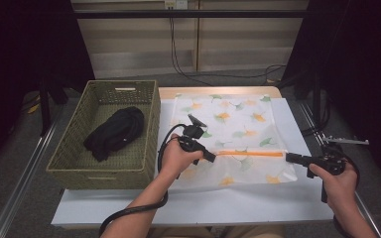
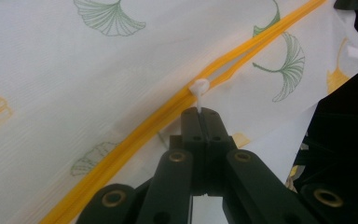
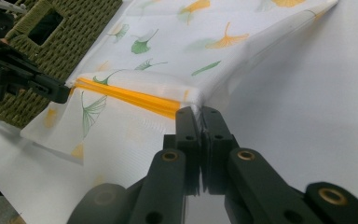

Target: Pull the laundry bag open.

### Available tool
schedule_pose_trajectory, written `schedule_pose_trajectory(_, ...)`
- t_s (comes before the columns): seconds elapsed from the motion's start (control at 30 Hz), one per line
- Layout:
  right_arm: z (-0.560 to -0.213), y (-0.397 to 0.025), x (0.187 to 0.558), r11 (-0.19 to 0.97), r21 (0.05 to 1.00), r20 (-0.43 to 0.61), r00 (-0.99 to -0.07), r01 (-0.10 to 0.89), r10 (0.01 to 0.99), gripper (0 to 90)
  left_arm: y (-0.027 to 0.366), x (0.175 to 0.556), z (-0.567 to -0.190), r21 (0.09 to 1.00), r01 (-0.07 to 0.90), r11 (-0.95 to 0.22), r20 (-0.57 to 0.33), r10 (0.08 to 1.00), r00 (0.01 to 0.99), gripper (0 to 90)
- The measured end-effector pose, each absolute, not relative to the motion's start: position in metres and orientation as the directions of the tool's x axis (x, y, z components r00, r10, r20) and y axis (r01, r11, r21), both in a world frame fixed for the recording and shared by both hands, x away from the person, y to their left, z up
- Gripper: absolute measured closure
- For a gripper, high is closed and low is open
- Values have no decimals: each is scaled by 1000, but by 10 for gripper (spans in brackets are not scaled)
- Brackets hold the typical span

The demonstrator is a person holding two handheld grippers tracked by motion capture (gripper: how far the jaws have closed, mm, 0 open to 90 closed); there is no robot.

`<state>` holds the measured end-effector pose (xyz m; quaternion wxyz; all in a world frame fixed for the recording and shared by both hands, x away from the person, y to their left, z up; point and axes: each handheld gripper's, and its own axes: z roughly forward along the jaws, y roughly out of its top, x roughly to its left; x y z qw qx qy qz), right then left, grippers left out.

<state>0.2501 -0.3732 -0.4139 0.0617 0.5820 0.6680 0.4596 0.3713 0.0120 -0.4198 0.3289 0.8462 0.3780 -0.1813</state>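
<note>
A white fabric bag point(image 1: 238, 119) printed with green and orange ginkgo leaves lies flat on the table, its orange zipper point(image 1: 250, 153) running across near the front edge. My left gripper point(image 1: 212, 157) is at the zipper's left end. In the left gripper view, the left gripper point(image 2: 204, 112) is shut on the small white zipper pull point(image 2: 199, 87), and the zipper point(image 2: 135, 133) is parted just past the pull. My right gripper point(image 1: 288, 157) is shut on the bag's edge at the zipper's right end, lifting the bag's fabric point(image 3: 168, 88) slightly at the right gripper point(image 3: 200, 112).
A green woven basket point(image 1: 74, 126) stands left of the bag with a black garment point(image 1: 116, 131) inside. A white sheet point(image 1: 203, 201) covers the table. The basket point(image 3: 60, 28) shows behind the left gripper point(image 3: 58, 91) in the right gripper view. Cables hang at the back.
</note>
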Motion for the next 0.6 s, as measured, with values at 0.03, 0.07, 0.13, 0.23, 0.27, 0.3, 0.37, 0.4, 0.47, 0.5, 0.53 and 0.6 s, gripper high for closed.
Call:
schedule_pose_trajectory(0.03, -414, -373, 250, -97, 689, 448, -316, 719, 836, 878, 13, 372, -419, 410, 760, -504, -558, 521, 646, 900)
schedule_pose_trajectory(0.07, -414, -373, 250, -92, 690, 443, -319, 718, 838, 878, 14, 372, -419, 409, 753, -516, -545, 523, 655, 900)
schedule_pose_trajectory(0.13, -414, -373, 250, -96, 686, 450, -316, 722, 835, 878, 15, 372, -420, 417, 756, -504, -551, 521, 651, 900)
schedule_pose_trajectory(0.23, -414, -373, 250, -102, 686, 454, -315, 720, 834, 878, 14, 370, -420, 410, 779, -474, -565, 538, 625, 900)
schedule_pose_trajectory(0.27, -414, -374, 250, -103, 686, 453, -312, 720, 835, 878, 14, 370, -421, 409, 779, -476, -558, 545, 626, 900)
schedule_pose_trajectory(0.3, -414, -374, 250, -103, 686, 453, -312, 720, 835, 878, 17, 372, -421, 405, 762, -505, -547, 534, 645, 900)
schedule_pose_trajectory(0.37, -414, -376, 250, -106, 688, 454, -311, 718, 835, 878, 18, 372, -422, 413, 779, -472, -564, 539, 626, 900)
schedule_pose_trajectory(0.4, -414, -376, 250, -106, 688, 454, -311, 718, 835, 878, 21, 373, -421, 407, 766, -497, -549, 537, 640, 900)
schedule_pose_trajectory(0.47, -415, -376, 250, -105, 686, 451, -308, 720, 838, 878, 23, 373, -420, 409, 768, -493, -548, 540, 639, 900)
schedule_pose_trajectory(0.5, -415, -376, 250, -105, 686, 451, -308, 720, 838, 878, 23, 373, -420, 409, 768, -493, -548, 540, 639, 900)
schedule_pose_trajectory(0.53, -415, -376, 250, -106, 684, 456, -309, 722, 835, 878, 24, 373, -420, 412, 770, -486, -545, 546, 636, 900)
schedule_pose_trajectory(0.6, -415, -375, 250, -102, 684, 452, -310, 722, 836, 878, 25, 374, -419, 409, 776, -481, -548, 550, 630, 900)
